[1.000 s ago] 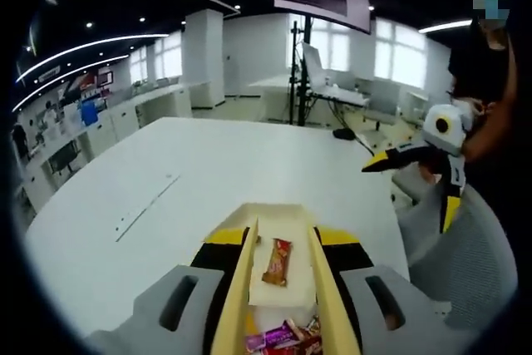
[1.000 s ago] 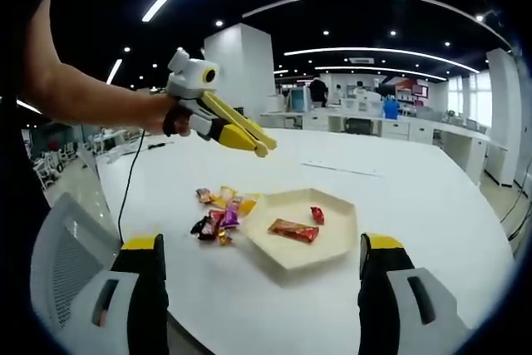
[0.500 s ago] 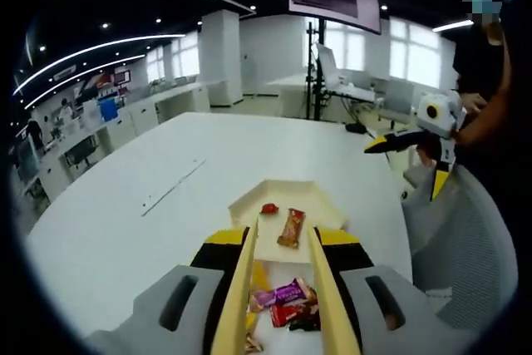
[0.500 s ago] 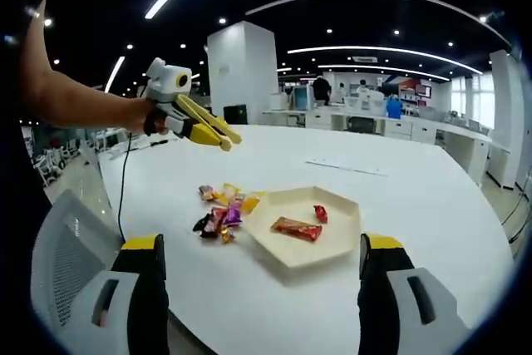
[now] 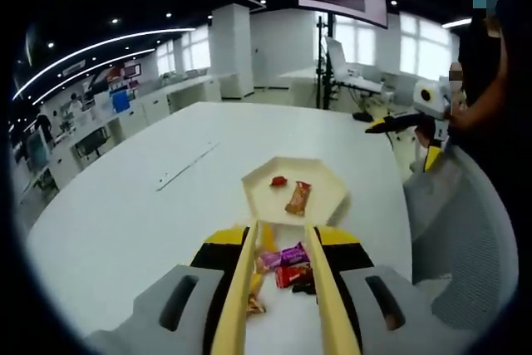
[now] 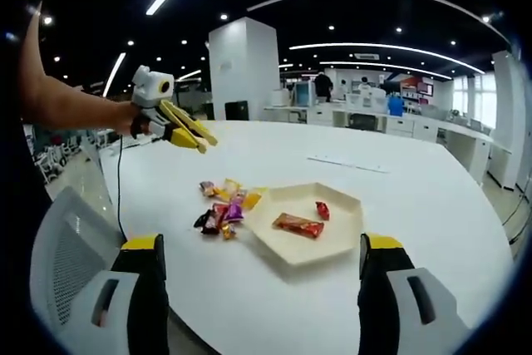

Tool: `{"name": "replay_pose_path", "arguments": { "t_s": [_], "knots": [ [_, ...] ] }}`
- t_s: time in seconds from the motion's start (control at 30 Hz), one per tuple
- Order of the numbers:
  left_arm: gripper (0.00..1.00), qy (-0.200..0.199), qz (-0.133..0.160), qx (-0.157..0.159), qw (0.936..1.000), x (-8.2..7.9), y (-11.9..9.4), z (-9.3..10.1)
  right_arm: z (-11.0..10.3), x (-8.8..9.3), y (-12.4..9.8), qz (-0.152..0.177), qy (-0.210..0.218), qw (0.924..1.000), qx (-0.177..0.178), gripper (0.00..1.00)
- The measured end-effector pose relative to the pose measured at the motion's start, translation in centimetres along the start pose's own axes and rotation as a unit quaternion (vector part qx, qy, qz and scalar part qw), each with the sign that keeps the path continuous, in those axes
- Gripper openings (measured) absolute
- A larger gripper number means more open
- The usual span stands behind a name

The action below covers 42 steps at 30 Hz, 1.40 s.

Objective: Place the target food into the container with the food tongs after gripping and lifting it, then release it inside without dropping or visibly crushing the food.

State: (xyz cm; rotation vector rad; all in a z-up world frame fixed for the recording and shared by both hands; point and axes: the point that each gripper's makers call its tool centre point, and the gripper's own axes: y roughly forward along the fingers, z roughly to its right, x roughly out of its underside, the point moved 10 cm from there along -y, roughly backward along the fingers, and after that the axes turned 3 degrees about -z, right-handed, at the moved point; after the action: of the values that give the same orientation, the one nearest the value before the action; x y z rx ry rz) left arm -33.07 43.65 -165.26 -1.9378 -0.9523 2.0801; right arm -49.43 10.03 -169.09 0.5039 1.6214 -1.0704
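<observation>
The left hand-held gripper [image 5: 278, 288], its tongs parted and empty over the wrapped candies [image 5: 283, 265], must next close gently on one; the right hand-held gripper [image 6: 258, 288] waits wide open, empty, facing the hexagonal tray [image 6: 345, 234].

The table [image 6: 432, 197] is white. The tray [image 6: 328, 243] is cream, with 2 red snacks [image 6: 297, 224] inside. The candy pile [image 6: 223, 205] is purple, yellow and red. The tongs [image 5: 278, 305] are yellow.

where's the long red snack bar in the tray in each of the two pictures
Left gripper view: the long red snack bar lies in the hexagonal tray, just above centre, beyond the tong tips.
Right gripper view: it lies mid-tray, slightly below centre.
Shared landmark: the small red candy beside it.
</observation>
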Motion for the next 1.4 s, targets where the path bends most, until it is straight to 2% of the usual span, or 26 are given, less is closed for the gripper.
{"name": "replay_pose_path", "arguments": {
  "t_s": [0.1,0.4,0.6,0.67,0.77,0.93,1.17,1.3,1.4],
  "knots": [
    [0.26,0.000,-0.001,-0.014,0.9999,0.5,-0.6,0.4,-0.1,0.0,0.1,0.000,0.002,1.0000,-0.005,0.96],
    [0.26,-0.005,-0.003,-0.025,0.9997,2.2,-2.0,2.2,-0.4,-0.1,0.1,0.007,0.009,0.9999,-0.012,0.99],
    [0.26,-0.013,0.001,-0.038,0.9992,2.5,-2.3,2.7,-0.4,-0.1,0.1,0.002,0.009,0.9999,-0.013,0.99],
    [0.26,-0.015,0.002,-0.044,0.9989,2.4,-2.0,3.2,-0.4,-0.1,0.1,0.003,0.009,0.9999,-0.012,0.99],
    [0.26,-0.017,-0.002,-0.076,0.9970,2.8,-1.5,3.4,-0.3,-0.1,0.0,0.004,0.011,0.9999,-0.010,0.99],
    [0.26,-0.020,-0.007,-0.074,0.9970,3.6,-0.4,4.3,-0.2,-0.1,-0.1,0.005,0.012,0.9999,-0.006,0.99],
    [0.26,-0.049,-0.023,-0.072,0.9959,5.5,1.5,5.7,-0.1,-0.1,-0.1,0.008,0.016,0.9998,-0.001,0.99],
    [0.26,-0.060,-0.033,-0.082,0.9943,6.5,2.9,6.3,0.0,-0.1,-0.2,0.008,0.018,0.9998,-0.001,0.99],
    [0.26,-0.052,-0.062,-0.089,0.9927,7.5,3.6,6.7,0.0,-0.1,-0.1,0.008,0.018,0.9998,-0.002,0.99]
  ]
}}
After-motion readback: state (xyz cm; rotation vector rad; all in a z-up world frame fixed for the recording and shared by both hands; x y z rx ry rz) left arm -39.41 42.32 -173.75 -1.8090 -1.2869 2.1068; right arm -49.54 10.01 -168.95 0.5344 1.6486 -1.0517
